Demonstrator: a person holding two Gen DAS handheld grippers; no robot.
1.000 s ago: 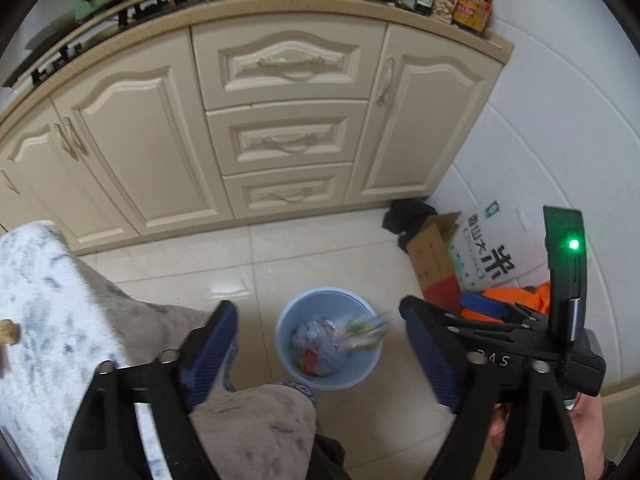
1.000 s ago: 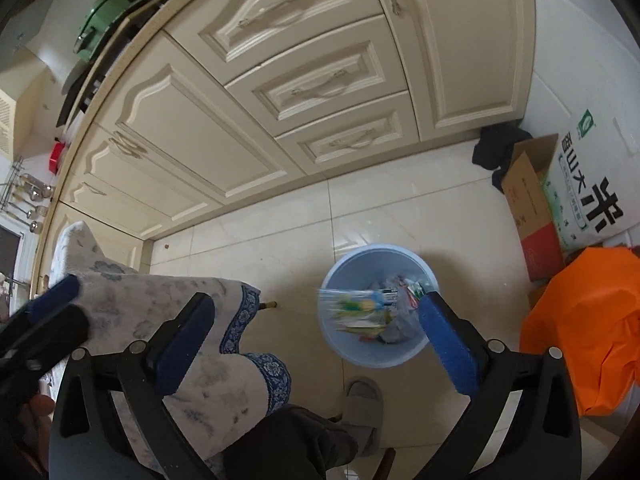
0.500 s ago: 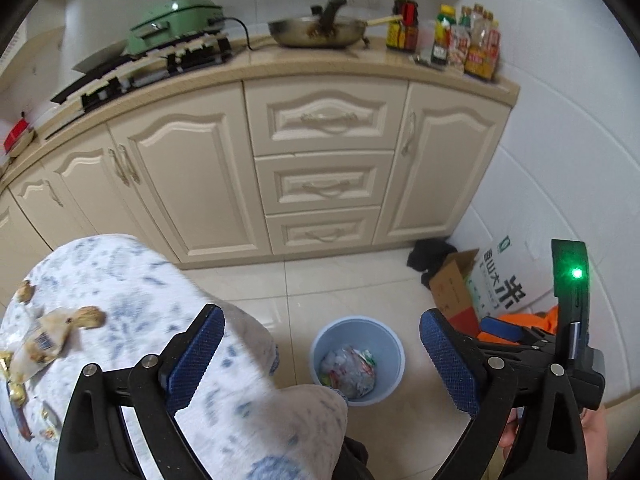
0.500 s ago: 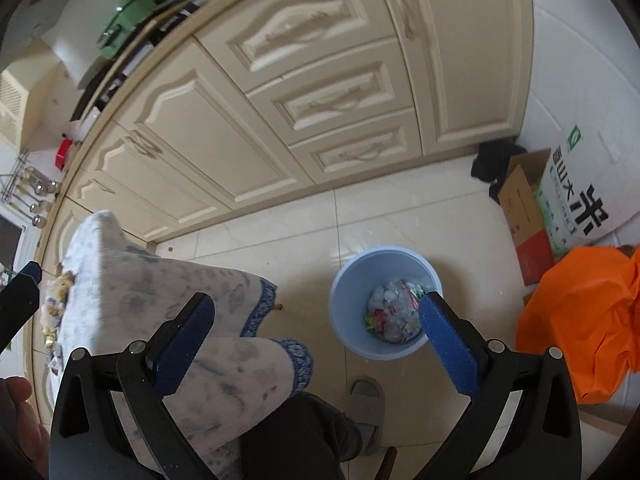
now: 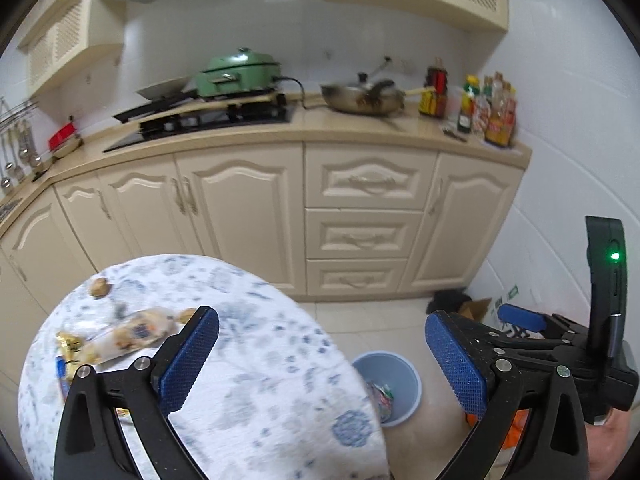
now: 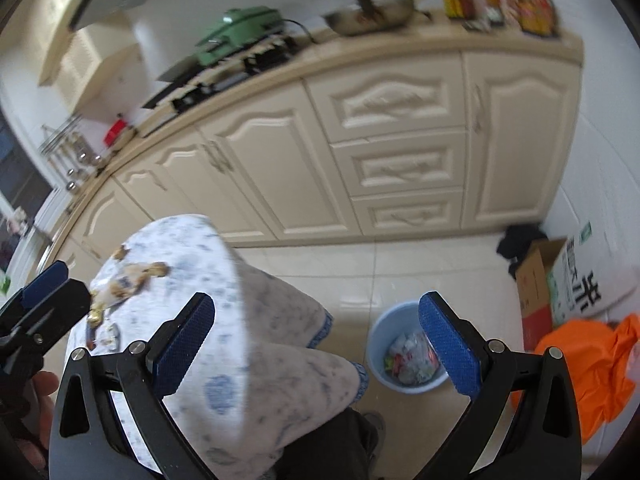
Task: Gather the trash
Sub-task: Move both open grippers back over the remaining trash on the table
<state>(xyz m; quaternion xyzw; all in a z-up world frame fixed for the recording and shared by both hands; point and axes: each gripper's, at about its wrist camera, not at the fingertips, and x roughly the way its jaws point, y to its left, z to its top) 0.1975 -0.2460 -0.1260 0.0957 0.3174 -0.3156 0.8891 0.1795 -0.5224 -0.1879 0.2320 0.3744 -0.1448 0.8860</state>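
Note:
A light blue trash bin (image 5: 394, 376) (image 6: 400, 344) stands on the tiled floor, holding crumpled wrappers. A round table with a blue-patterned white cloth (image 5: 256, 344) (image 6: 208, 280) carries trash at its left side: a clear snack wrapper (image 5: 132, 334) (image 6: 128, 280), a gold foil piece (image 5: 68, 342) and small brown scraps (image 5: 99, 287). My left gripper (image 5: 320, 356) is open and empty above the table's right part. My right gripper (image 6: 316, 344) is open and empty, between table edge and bin. The left gripper also shows at the left of the right wrist view (image 6: 44, 300).
Cream cabinets and drawers (image 5: 360, 220) run along the back under a counter with a green cooker (image 5: 238, 70), a wok (image 5: 364, 96) and bottles (image 5: 486, 108). A cardboard box (image 6: 540, 280), a rice sack (image 6: 588, 280) and an orange bag (image 6: 588, 364) sit right of the bin.
Both cameras have tilted up and back from the bin. The table with its trash has come into view, and the bin now sits lower and smaller. Both grippers stayed open.

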